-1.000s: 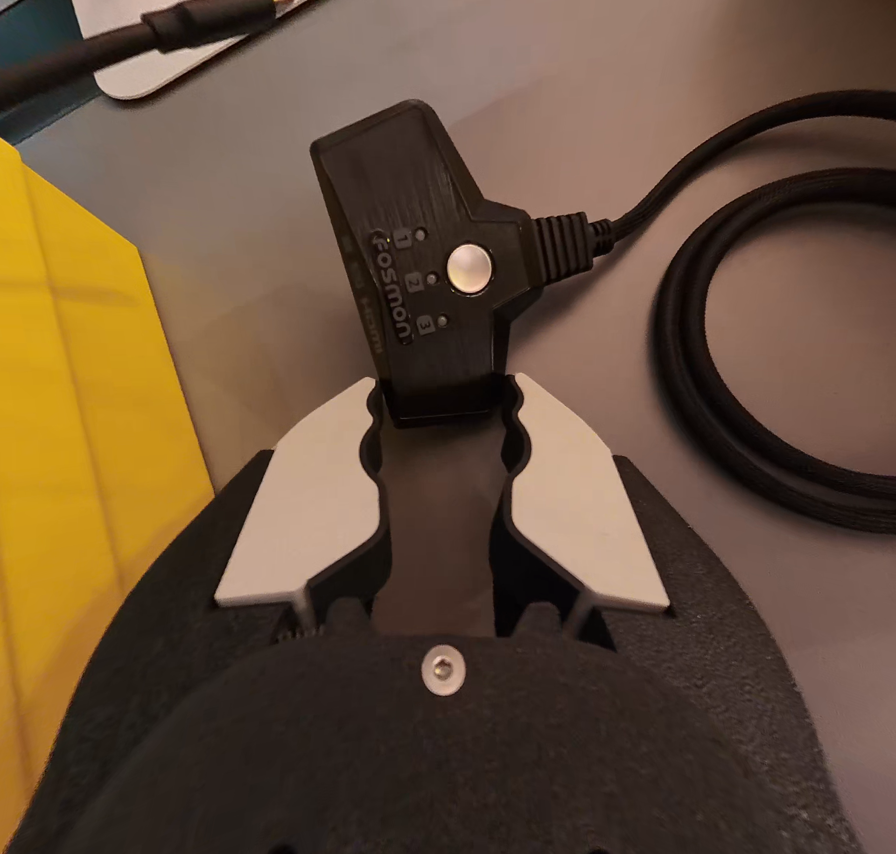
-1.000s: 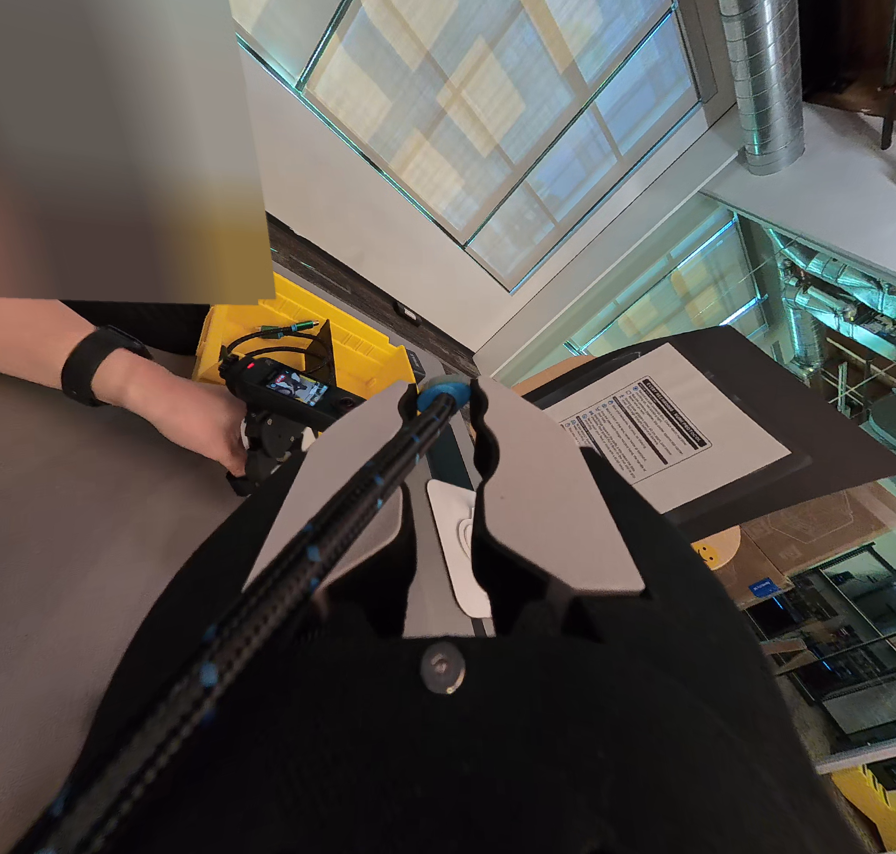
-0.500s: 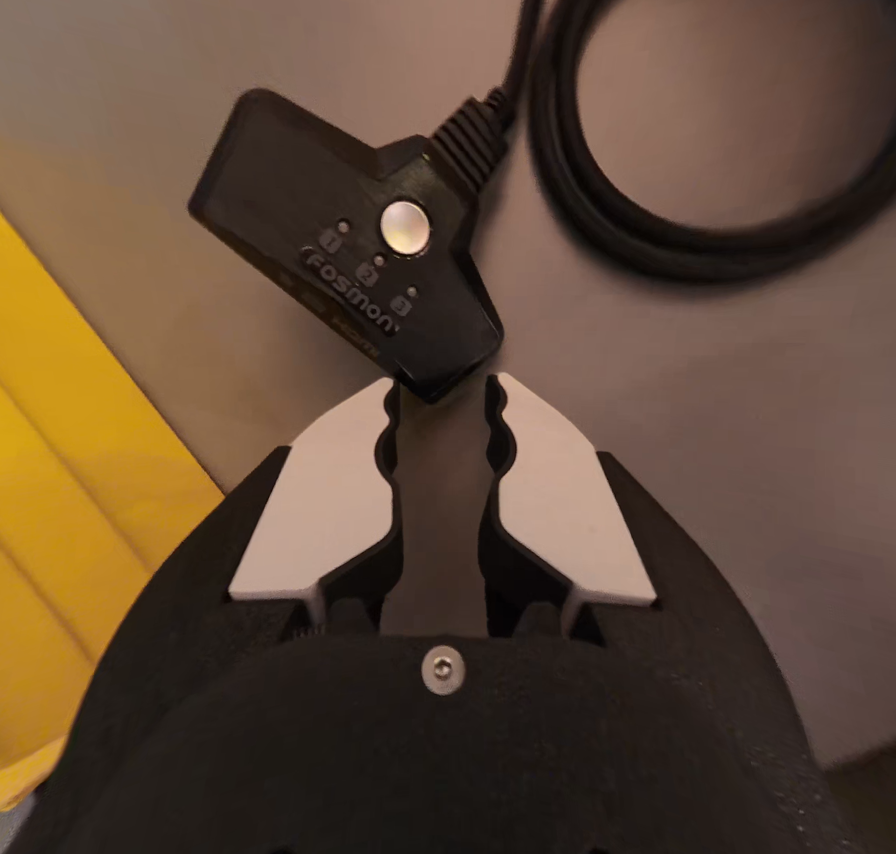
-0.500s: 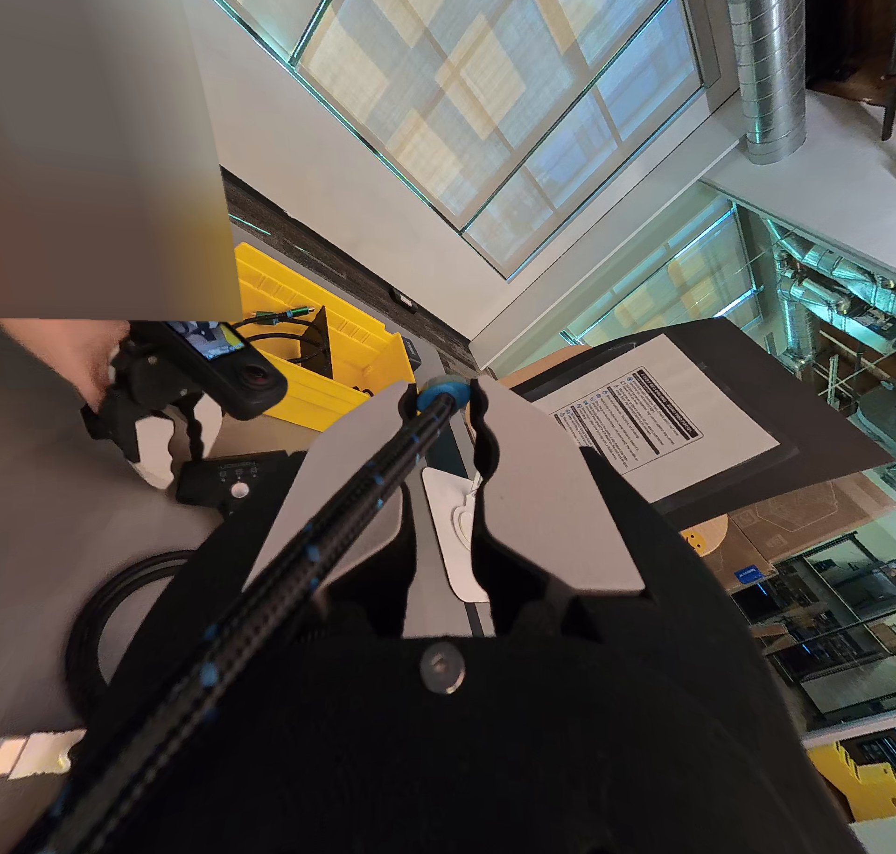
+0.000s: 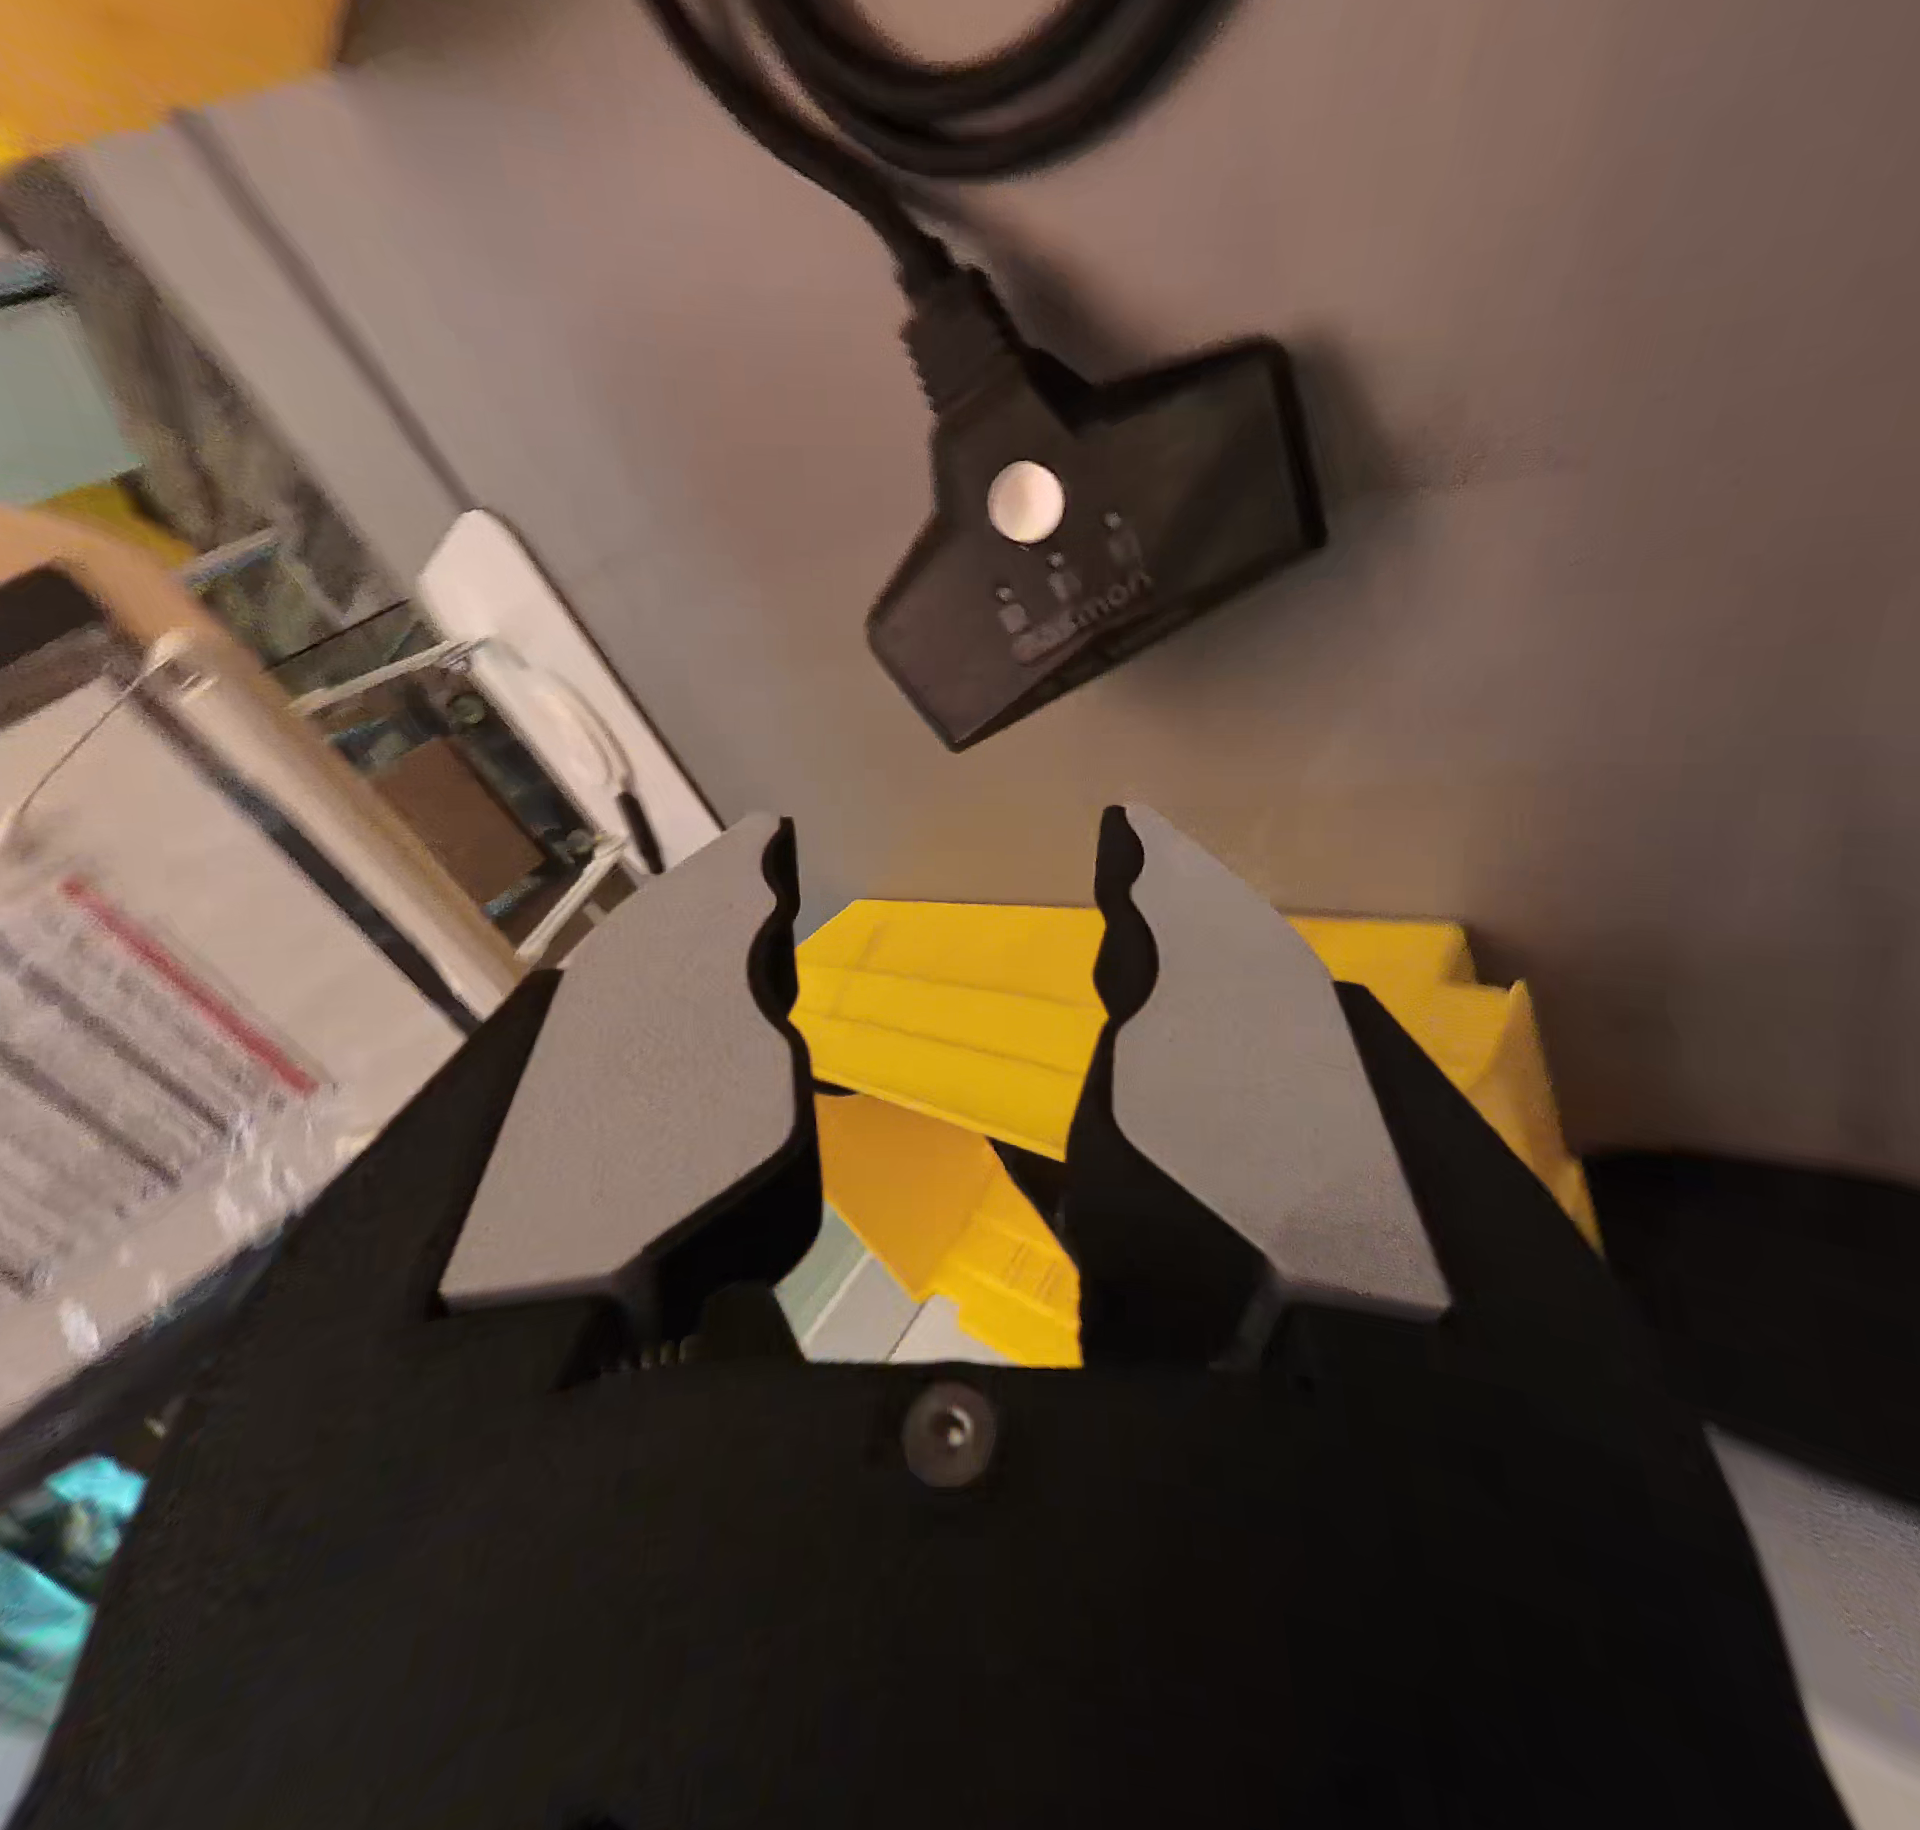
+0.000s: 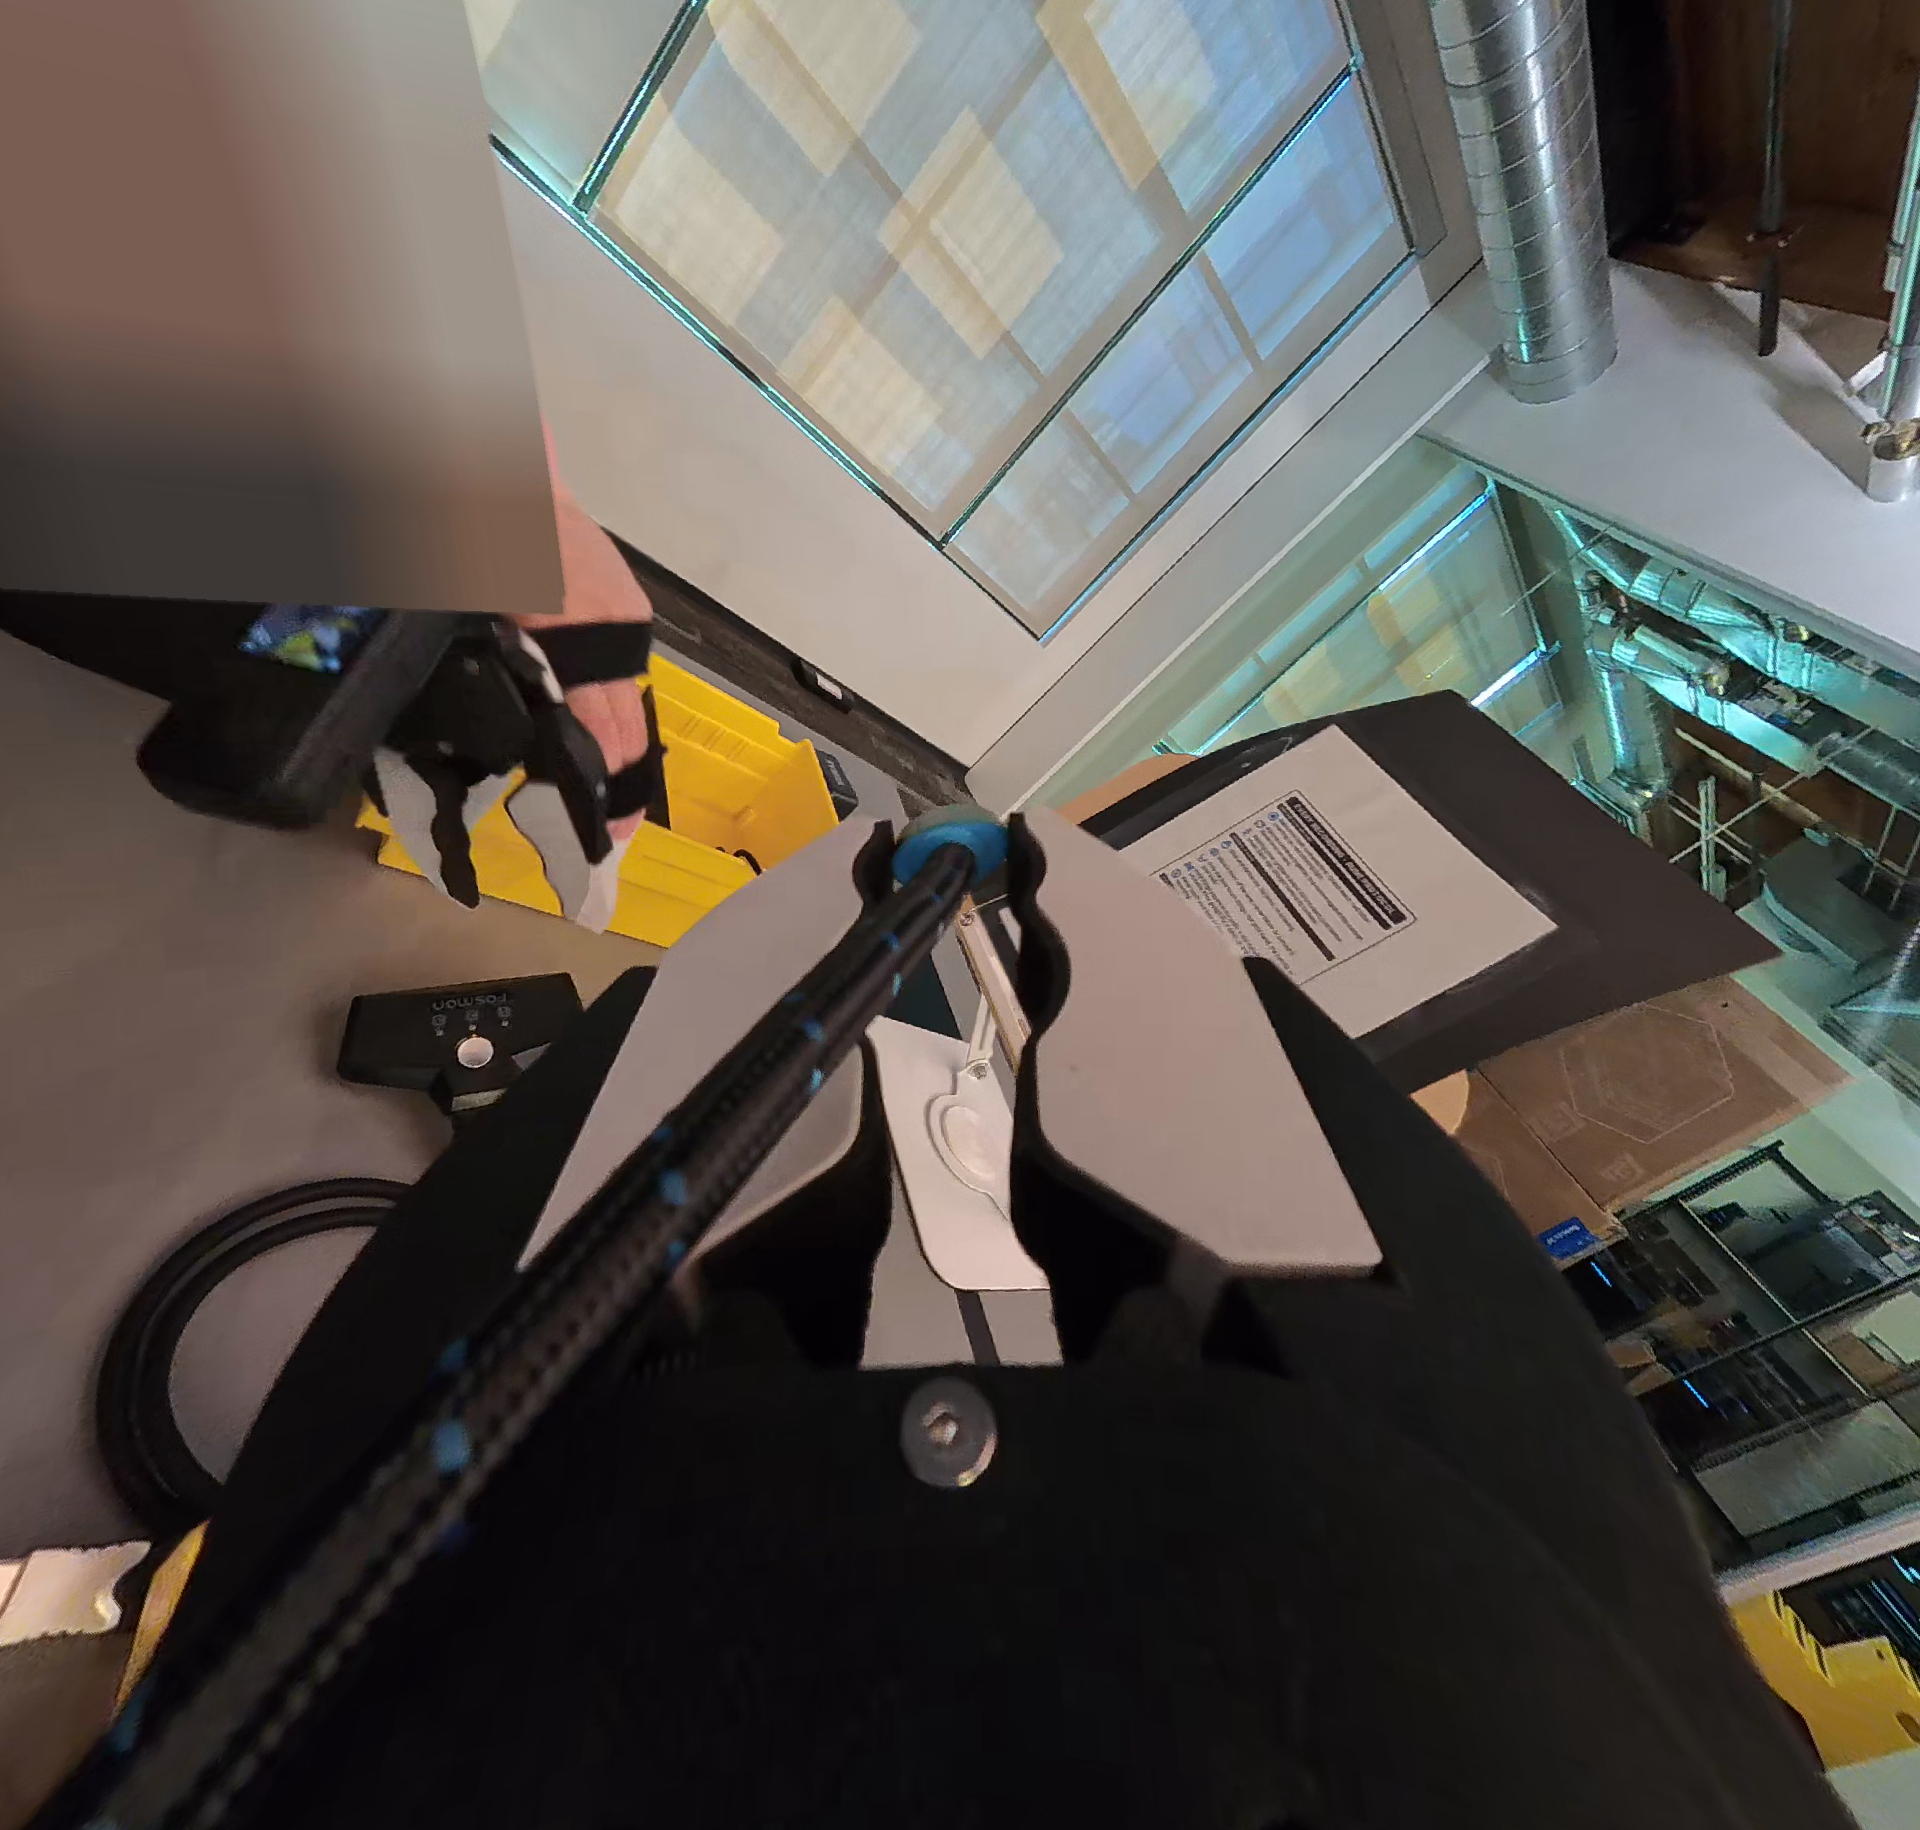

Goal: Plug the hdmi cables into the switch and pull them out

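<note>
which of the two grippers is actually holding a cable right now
The right gripper: a black braided cable with blue flecks runs between its fingers, blue collar at the tips. The left gripper is open and empty, lifted off the switch.

Left wrist camera is looking down close over the switch (image 5: 1091, 544), right one is tilting roomward, both catching it (image 6: 462, 1037).
</note>
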### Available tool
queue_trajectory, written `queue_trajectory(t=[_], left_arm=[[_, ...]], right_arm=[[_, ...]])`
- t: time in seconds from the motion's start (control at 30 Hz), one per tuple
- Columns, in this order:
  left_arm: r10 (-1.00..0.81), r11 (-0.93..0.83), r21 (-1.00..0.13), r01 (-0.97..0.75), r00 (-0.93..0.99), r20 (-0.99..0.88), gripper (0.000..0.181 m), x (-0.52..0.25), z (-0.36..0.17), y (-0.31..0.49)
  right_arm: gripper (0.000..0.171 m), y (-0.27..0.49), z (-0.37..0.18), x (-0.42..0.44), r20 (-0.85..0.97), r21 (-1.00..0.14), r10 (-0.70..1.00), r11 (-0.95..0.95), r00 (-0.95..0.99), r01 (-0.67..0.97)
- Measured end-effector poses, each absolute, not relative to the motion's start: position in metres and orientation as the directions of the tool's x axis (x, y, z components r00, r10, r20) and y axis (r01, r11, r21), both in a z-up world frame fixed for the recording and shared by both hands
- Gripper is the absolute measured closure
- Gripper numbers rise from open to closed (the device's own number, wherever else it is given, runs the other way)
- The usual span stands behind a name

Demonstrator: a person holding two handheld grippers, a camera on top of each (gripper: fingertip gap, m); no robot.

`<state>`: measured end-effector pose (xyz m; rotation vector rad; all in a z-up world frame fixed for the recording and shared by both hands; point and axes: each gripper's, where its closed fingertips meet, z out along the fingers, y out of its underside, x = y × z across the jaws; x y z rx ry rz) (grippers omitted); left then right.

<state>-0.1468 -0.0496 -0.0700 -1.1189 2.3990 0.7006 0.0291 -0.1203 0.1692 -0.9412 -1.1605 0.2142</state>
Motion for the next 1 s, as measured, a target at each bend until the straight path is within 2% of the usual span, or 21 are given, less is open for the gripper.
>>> queue_trajectory(t=[0.03,0.17,0.23,0.33,0.47,0.57,0.67,0.8,0.9,1.0], left_arm=[[-0.592,0.576,0.306,-0.758,-0.645,-0.483,0.122,-0.149,-0.077,-0.047],[-0.556,0.663,0.35,-0.662,-0.748,-0.362,0.111,-0.148,-0.088,-0.03],[-0.568,0.674,0.339,-0.656,-0.754,-0.331,0.1,-0.145,-0.092,-0.022],[-0.578,0.702,0.314,-0.64,-0.769,-0.274,0.097,-0.138,-0.102,-0.02],[-0.528,0.741,0.351,-0.573,-0.819,-0.223,0.092,-0.129,-0.118,-0.015],[-0.541,0.745,0.362,-0.561,-0.825,-0.165,0.095,-0.132,-0.131,-0.018],[-0.55,0.733,0.405,-0.547,-0.826,-0.12,0.12,-0.143,-0.138,-0.02],[-0.79,0.507,0.429,-0.748,-0.602,-0.115,0.121,-0.162,-0.137,-0.032],[-0.923,0.189,0.477,-0.858,-0.321,-0.213,0.121,-0.179,-0.13,-0.041],[-0.979,-0.13,0.38,-0.916,0.058,-0.194,0.122,-0.182,-0.133,-0.07]], right_arm=[[0.149,-0.121,0.17,0.032,0.683,-0.726,0.591,0.618,0.43,0.302],[0.149,-0.122,0.173,0.046,0.672,-0.733,0.584,0.612,0.454,0.297],[0.149,-0.122,0.174,0.049,0.673,-0.732,0.579,0.61,0.46,0.303],[0.149,-0.122,0.173,0.052,0.679,-0.727,0.574,0.611,0.457,0.313],[0.149,-0.123,0.174,0.053,0.68,-0.726,0.576,0.613,0.454,0.311],[0.149,-0.124,0.174,0.056,0.682,-0.725,0.574,0.613,0.454,0.314],[0.149,-0.125,0.175,0.059,0.681,-0.725,0.573,0.615,0.457,0.309],[0.149,-0.127,0.178,0.062,0.672,-0.73,0.576,0.619,0.465,0.288],[0.149,-0.127,0.179,0.063,0.67,-0.732,0.578,0.616,0.465,0.29],[0.149,-0.127,0.178,0.063,0.664,-0.739,0.585,0.609,0.466,0.288]])
